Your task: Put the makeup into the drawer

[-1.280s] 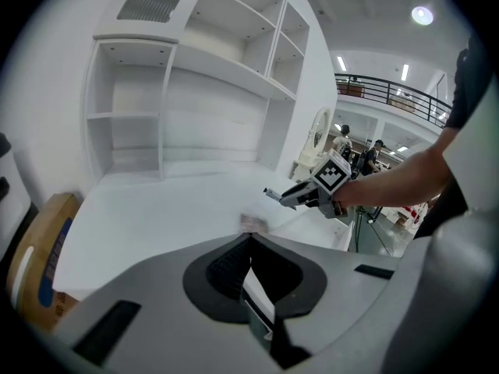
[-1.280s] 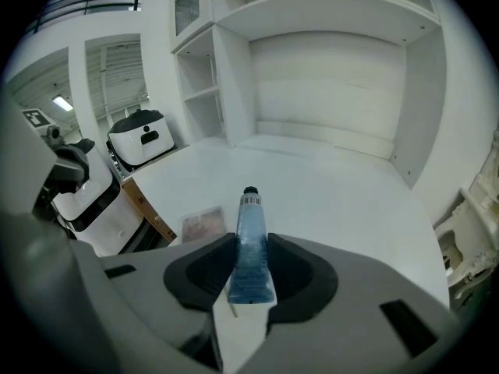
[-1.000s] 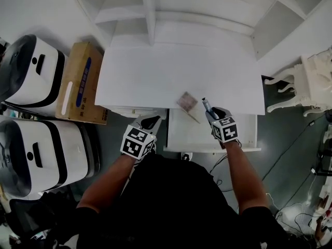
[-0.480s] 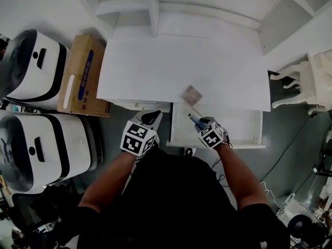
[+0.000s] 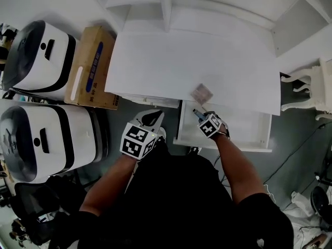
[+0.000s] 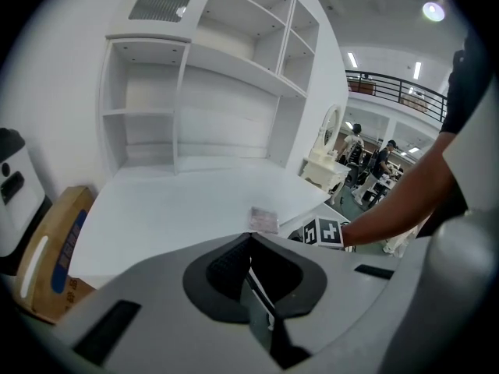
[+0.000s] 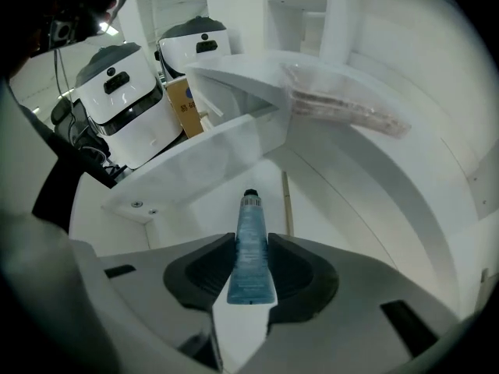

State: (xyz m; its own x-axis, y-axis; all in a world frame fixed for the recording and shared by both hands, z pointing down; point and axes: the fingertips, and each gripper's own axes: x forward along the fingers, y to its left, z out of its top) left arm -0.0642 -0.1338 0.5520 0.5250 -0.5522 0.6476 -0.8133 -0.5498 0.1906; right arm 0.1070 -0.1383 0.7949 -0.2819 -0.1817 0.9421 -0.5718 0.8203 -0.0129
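Drawer (image 5: 244, 127) back pt hidden under desk top (image 5: 197, 61); packet (image 5: 201, 94) print too small.

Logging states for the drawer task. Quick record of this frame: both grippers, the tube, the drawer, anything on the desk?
right gripper: shut on tube, pointing down over drawer
left gripper: shut, nothing between jaws
drawer: open
packet: lies on desk, near its front edge above the drawer
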